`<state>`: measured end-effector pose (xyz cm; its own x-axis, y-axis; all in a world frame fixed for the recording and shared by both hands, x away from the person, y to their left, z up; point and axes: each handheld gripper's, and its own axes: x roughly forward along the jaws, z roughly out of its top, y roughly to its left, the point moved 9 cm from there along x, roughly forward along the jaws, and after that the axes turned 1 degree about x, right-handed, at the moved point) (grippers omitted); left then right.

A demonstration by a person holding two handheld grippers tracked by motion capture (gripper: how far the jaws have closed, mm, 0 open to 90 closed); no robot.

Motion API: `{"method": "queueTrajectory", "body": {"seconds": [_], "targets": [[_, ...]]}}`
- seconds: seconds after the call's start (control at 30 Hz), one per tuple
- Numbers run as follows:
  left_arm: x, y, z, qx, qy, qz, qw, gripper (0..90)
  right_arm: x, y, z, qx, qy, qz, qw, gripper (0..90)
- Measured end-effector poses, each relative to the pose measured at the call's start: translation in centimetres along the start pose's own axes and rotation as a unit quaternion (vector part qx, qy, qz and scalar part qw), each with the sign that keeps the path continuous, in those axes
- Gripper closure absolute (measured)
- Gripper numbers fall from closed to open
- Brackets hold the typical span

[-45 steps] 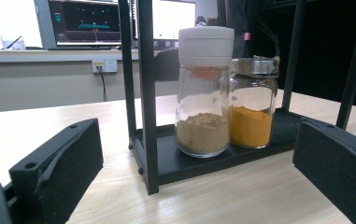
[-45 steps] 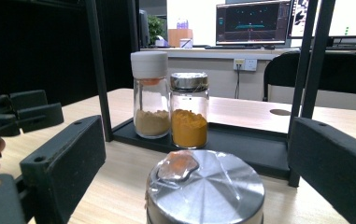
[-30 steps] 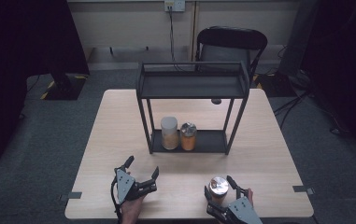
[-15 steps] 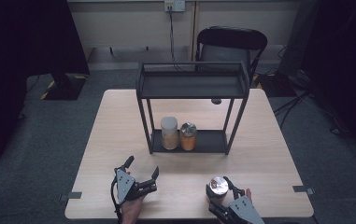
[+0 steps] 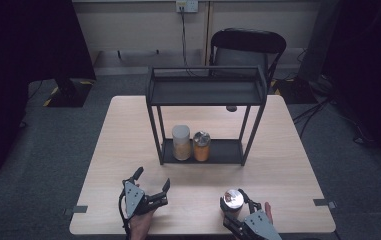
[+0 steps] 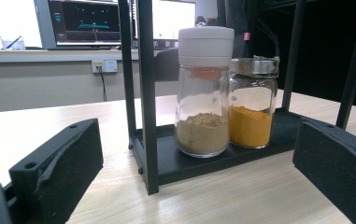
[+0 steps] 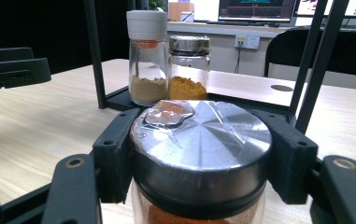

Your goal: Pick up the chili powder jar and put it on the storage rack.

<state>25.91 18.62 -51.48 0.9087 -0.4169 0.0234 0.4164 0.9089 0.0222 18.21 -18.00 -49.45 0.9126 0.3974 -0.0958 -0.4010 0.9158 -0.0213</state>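
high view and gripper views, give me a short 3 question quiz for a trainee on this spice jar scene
1. True or false: the right gripper has its jaws shut on the silver-lid jar.
2. Which jar on the rack's bottom shelf has a white cap: A, the one with tan powder; B, the one with orange powder?
3. What is between the left gripper's jaws?

Key
1. True: both pads press the lid's sides.
2. A: the tan jar has the white cap; the orange jar beside it has a metal lid.
3. Nothing: the jaws are open over the table.
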Motion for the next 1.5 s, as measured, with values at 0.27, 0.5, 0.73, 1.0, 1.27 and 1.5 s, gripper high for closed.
{"method": "queueTrajectory", "body": {"seconds": [0.27, 0.5, 0.73, 1.0, 1.27, 1.5], "targets": [[0.0, 0.0, 0.0, 0.000, 0.000, 0.000, 1.0000, 1.1, -0.1, 0.0, 0.3, -0.003, -0.002, -0.003, 1.0000, 35.1], [0.0, 0.0, 0.0, 0.000, 0.000, 0.000, 1.0000, 1.1, -0.2, -0.1, 0.5, 0.000, -0.004, -0.006, 1.0000, 35.2], [0.0, 0.0, 0.0, 0.000, 0.000, 0.000, 1.0000, 1.1, -0.2, -0.2, 0.7, -0.001, -0.008, -0.003, 1.0000, 35.2], [0.0, 0.0, 0.0, 0.000, 0.000, 0.000, 1.0000, 1.1, 0.1, -0.2, 1.0, 0.001, -0.010, -0.004, 0.9999, 35.2], [0.0, 0.0, 0.0, 0.000, 0.000, 0.000, 1.0000, 1.1, 0.4, -0.1, 1.6, -0.008, -0.015, -0.002, 0.9999, 35.2], [0.0, 0.0, 0.0, 0.000, 0.000, 0.000, 1.0000, 1.1, 0.9, 0.0, 2.2, -0.014, -0.018, -0.001, 0.9997, 35.2]]}}
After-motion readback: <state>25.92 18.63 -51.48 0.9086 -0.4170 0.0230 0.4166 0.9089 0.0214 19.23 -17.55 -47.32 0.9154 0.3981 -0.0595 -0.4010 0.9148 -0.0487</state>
